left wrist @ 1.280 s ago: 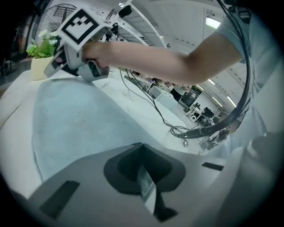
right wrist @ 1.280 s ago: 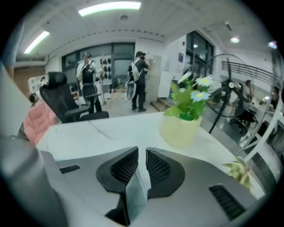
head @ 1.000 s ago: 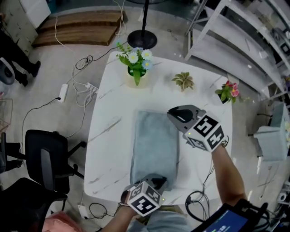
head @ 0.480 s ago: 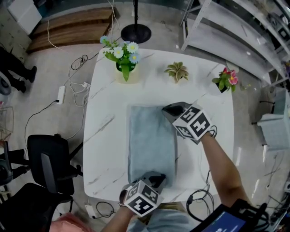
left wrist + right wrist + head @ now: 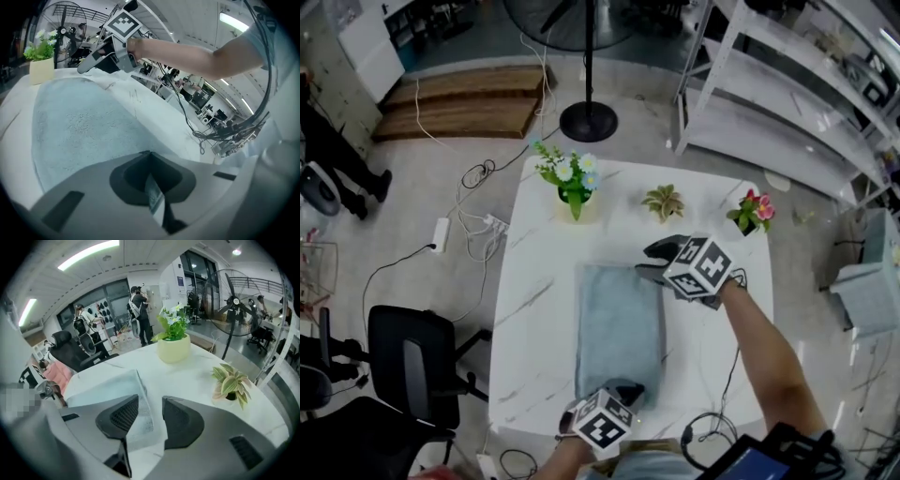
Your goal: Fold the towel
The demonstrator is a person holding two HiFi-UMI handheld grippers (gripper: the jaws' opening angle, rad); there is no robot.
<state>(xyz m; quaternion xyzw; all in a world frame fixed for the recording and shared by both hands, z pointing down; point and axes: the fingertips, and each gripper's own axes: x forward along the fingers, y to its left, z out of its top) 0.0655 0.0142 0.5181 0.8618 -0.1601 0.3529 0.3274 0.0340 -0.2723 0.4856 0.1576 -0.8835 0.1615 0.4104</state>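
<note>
The light blue-grey towel (image 5: pixel 619 323) lies flat as a long folded rectangle on the white marble table (image 5: pixel 534 281). My left gripper (image 5: pixel 623 391) is at the towel's near edge, shut on it, and a strip of the fabric shows pinched between the jaws in the left gripper view (image 5: pixel 150 161). My right gripper (image 5: pixel 652 262) is at the far right corner. Its jaws have just been opening and stand apart. The towel (image 5: pixel 105 387) corner lies below and between them (image 5: pixel 150 416) with no pad pressing on it.
Three plants stand along the table's far edge: white flowers in a pale pot (image 5: pixel 572 183), a small succulent (image 5: pixel 664 201), a pink-flowered pot (image 5: pixel 752 211). A fan stand (image 5: pixel 588 117) is behind, an office chair (image 5: pixel 412 352) on the left, metal shelving (image 5: pixel 787 84) on the right, and cables on the floor.
My right gripper has sunk to the towel's far right corner and its jaws have parted. My left gripper has stayed shut on the near edge.
</note>
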